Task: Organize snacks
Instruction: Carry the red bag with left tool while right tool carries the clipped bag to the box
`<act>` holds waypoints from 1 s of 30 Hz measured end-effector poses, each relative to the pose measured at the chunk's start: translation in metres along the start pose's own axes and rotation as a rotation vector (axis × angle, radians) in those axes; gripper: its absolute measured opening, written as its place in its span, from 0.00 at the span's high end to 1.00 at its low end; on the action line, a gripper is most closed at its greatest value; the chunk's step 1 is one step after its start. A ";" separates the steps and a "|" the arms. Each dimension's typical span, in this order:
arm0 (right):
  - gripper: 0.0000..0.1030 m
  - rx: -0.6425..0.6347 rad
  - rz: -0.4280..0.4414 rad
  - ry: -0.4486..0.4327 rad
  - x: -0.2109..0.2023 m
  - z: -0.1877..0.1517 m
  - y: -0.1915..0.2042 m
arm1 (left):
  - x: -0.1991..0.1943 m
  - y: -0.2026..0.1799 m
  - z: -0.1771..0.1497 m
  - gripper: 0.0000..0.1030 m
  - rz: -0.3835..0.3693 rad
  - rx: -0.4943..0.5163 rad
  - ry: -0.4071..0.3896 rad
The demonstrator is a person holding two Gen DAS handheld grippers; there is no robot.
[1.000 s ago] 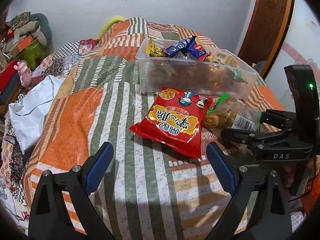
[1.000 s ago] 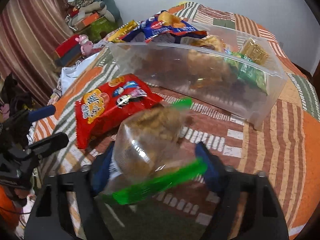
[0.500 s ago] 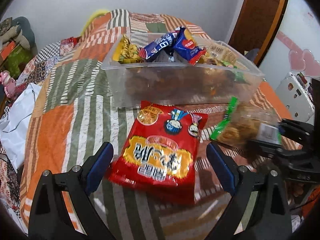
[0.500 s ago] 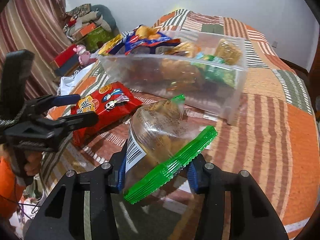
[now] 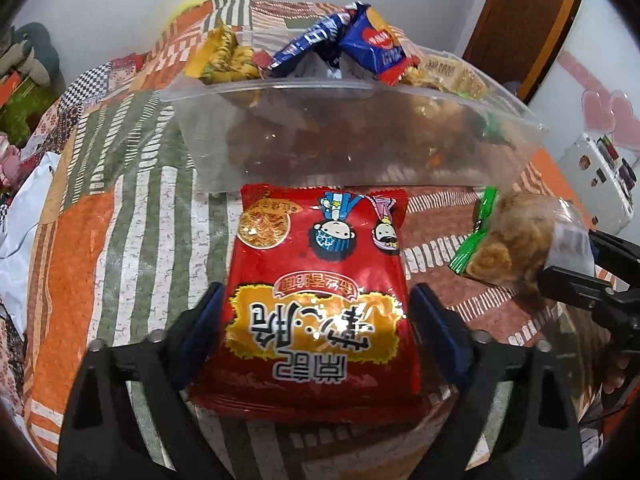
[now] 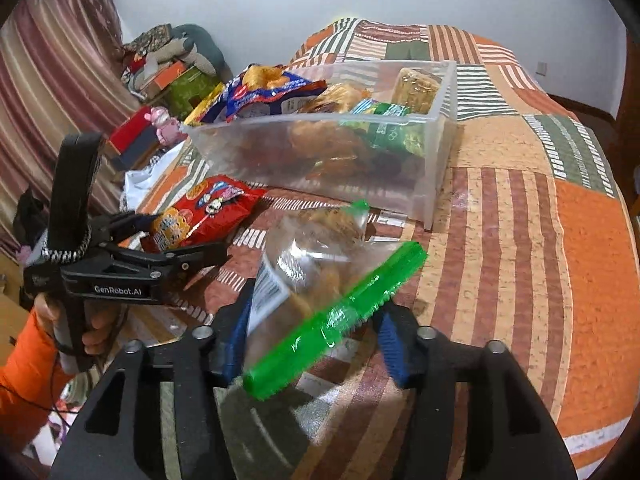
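Observation:
A red snack bag point(image 5: 320, 304) lies on the striped bedspread in front of a clear plastic bin point(image 5: 360, 148) full of snacks. My left gripper point(image 5: 318, 320) is open, its blue pads on either side of the red bag's near end. My right gripper point(image 6: 314, 320) is shut on a clear bag of brown snacks with green ends point(image 6: 320, 264) and holds it above the bed. That bag point(image 5: 516, 240) shows at the right in the left wrist view. The bin point(image 6: 436, 152) and red bag point(image 6: 208, 212) also show in the right wrist view.
The bin holds blue, yellow and green packets point(image 5: 368, 40). A white sheet point(image 5: 24, 216) and toys lie off the bed's left side. A wooden door point(image 5: 520, 20) stands at the back right. Boxes and soft toys point(image 6: 172, 64) are piled by the curtain.
My left gripper has moved forward until its fingers flank the red bag. My right gripper has lifted the clear bag higher and nearer the bin.

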State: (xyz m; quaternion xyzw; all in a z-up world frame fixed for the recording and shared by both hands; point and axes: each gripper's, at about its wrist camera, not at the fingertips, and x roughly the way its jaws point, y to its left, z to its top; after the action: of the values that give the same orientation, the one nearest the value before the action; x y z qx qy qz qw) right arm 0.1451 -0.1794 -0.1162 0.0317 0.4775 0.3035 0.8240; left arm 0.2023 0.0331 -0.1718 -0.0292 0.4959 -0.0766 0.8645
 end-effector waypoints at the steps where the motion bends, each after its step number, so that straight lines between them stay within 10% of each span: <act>1: 0.44 0.005 -0.001 -0.011 -0.001 0.000 -0.001 | -0.002 0.003 0.000 0.23 -0.002 -0.003 -0.003; 17: 0.36 0.020 -0.039 -0.001 0.018 0.023 0.004 | -0.038 0.001 -0.019 0.36 0.004 0.010 -0.118; 30: 0.54 -0.009 -0.042 -0.030 0.007 0.021 0.012 | -0.069 0.005 -0.018 0.36 0.009 -0.024 -0.201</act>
State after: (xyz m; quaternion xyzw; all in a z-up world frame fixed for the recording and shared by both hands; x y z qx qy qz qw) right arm 0.1590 -0.1609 -0.1055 0.0228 0.4642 0.2878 0.8374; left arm 0.1531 0.0498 -0.1222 -0.0446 0.4076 -0.0633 0.9099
